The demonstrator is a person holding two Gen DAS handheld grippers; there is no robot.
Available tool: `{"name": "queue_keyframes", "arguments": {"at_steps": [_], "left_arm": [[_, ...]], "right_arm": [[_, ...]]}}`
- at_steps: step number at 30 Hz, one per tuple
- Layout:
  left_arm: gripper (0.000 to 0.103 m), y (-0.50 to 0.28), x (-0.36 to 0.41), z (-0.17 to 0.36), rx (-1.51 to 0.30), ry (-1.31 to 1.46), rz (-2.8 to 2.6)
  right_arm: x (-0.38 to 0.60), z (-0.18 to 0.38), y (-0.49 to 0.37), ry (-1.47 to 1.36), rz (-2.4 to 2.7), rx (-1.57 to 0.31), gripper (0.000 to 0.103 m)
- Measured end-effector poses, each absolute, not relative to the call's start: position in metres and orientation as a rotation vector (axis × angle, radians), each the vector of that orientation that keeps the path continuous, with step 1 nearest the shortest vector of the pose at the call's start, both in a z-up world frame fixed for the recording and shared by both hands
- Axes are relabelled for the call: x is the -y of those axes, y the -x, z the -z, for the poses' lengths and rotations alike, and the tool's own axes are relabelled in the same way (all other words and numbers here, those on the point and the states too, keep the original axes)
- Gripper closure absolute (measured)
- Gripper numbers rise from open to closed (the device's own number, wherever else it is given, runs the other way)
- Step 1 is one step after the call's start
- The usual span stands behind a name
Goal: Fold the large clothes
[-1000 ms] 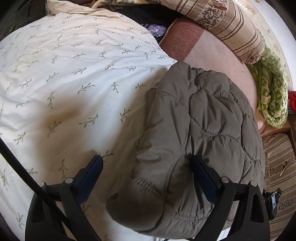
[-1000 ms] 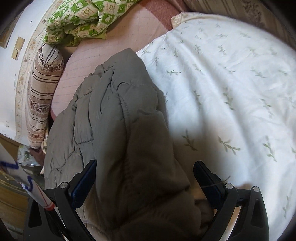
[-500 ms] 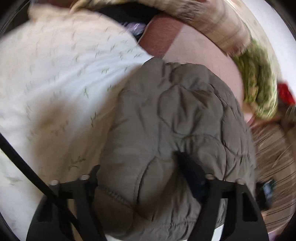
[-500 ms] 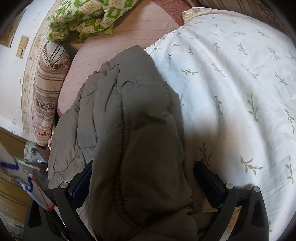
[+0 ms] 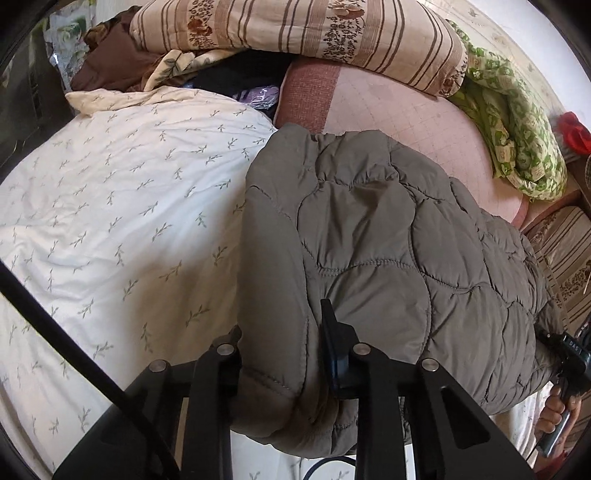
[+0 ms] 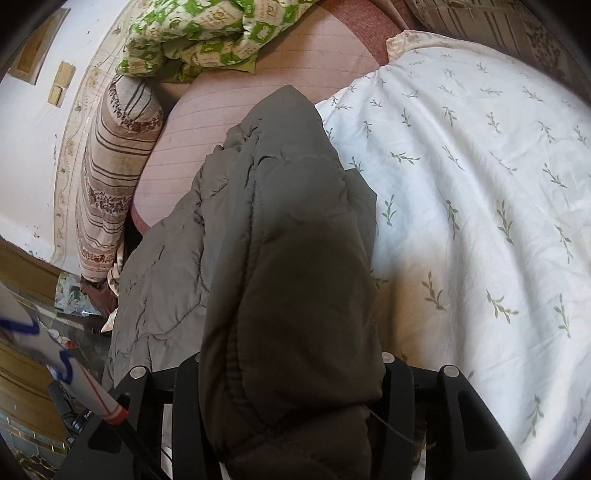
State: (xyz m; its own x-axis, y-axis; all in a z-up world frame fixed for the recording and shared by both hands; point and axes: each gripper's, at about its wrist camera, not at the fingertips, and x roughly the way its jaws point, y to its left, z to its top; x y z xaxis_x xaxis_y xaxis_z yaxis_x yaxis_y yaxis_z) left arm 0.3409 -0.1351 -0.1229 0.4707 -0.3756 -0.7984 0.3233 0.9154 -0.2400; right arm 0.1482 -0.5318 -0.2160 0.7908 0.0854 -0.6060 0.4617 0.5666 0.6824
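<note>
Closing both grippers on near edge of quilted grey jacket (image 5: 388,236); a second ago both stood wide, straddling the fabric without pinching.
Left gripper (image 5: 284,347): jaws closing, now nearly together, pinching a rolled hem fold; inner finger (image 5: 334,343) pressed into the padding. Clenched on the jacket.
Right gripper (image 6: 291,391): jaws closing too, thick bunched fold filling the gap, fabric bulging over both fingers. Reads as grasping the jacket, squeeze likely not finished.
Jacket position: lying across white leaf-print duvet (image 5: 110,206) and pink mattress cover (image 5: 406,107), near edge raised off the bed at both grippers, far end resting on the bed.
Meaning for task: grasp phase done or nearly so; probably set up to carry the near edge toward the far end for a fold. Risk: puffy fabric slipping from the looser right pinch.
Counts:
- jackets: 1
- grippers: 2, both on the jacket
- person's hand (image 5: 557,410): 1 visible, low right in left view, on a handle
- striped floral bolster (image 5: 314,29): 1
- green patterned quilt (image 5: 517,129): 1
- white duvet: 1
</note>
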Motion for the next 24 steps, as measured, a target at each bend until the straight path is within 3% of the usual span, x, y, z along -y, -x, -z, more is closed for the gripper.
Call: {"name": "queue_keyframes", "arguments": {"at_steps": [24], "left_arm": [[0.078, -0.294, 0.118, 0.105, -0.991, 0.035, 0.376]], "right_arm": [[0.508, 0.204, -0.106, -0.952, 0.212, -0.656, 0.058]]}}
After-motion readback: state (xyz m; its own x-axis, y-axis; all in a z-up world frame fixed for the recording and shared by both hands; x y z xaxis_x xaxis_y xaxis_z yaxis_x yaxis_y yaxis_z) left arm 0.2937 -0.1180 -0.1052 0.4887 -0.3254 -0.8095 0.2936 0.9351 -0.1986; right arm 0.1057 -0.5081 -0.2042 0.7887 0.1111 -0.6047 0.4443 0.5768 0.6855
